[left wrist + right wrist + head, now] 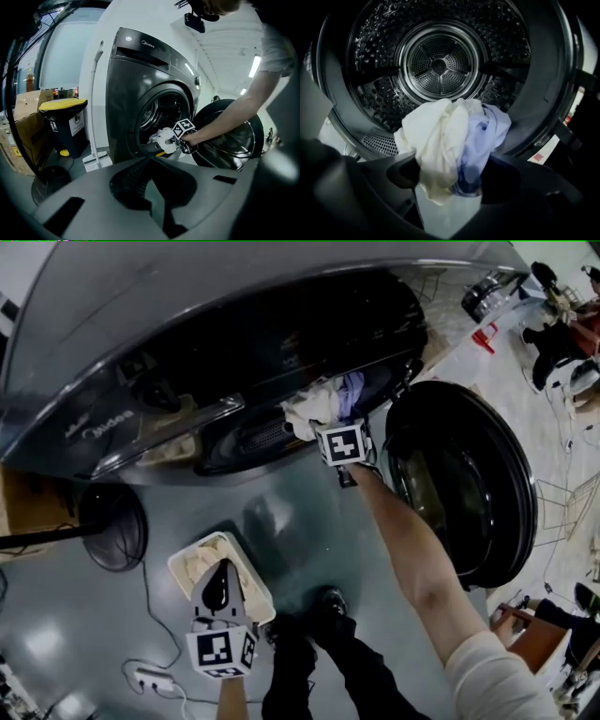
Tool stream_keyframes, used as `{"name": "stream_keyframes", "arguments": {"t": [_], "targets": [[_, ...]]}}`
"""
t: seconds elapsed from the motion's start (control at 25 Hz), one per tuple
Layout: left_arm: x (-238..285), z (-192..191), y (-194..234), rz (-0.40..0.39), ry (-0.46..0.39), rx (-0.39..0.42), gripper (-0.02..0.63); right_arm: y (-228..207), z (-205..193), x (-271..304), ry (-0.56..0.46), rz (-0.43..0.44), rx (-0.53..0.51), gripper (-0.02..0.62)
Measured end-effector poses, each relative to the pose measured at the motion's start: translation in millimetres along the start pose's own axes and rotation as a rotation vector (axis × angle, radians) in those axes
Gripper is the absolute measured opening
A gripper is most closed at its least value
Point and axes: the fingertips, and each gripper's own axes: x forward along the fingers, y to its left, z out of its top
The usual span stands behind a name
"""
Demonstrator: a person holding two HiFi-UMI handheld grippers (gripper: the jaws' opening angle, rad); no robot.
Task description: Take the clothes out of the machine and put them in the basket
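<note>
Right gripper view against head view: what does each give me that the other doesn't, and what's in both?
Only the right gripper view: the right gripper has its jaws closed on a white and pale blue bundle of clothes, with the perforated drum behind it. Only the head view: the basket on the floor holding pale clothes, the left gripper overlapping it in the picture, and the open door. Both: the right gripper with the bundle at the machine's mouth.

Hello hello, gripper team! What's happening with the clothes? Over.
Right gripper shut on clothes at the drum mouth. Left gripper shut, empty, over the basket. Door open, nothing blocking.
</note>
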Motion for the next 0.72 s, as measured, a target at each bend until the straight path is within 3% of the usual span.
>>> {"name": "stream_keyframes", "arguments": {"t": [0.08,0.24,0.48,0.72], "targets": [[-0.2,-2.4,-0.6,0.001,0.001,-0.006,0.018,2.0,1.8,-1.7,0.006,-0.004,-0.057,0.29],[-1.5,-2.9,1.1,0.001,-0.001,-0.005,0.018,6.2,2.6,-7.6,0.008,-0.002,-0.102,0.147],[-7.8,4.3,-5.3,-0.01,-0.005,0.014,0.018,3.4,-2.1,-25.6,0.006,0.027,-0.055,0.1],[-20.0,22.4,-18.7,-0.026,-0.013,0.01,0.018,13.5,17.0,-69.9,-0.102,0.078,-0.018,0.095]]}}
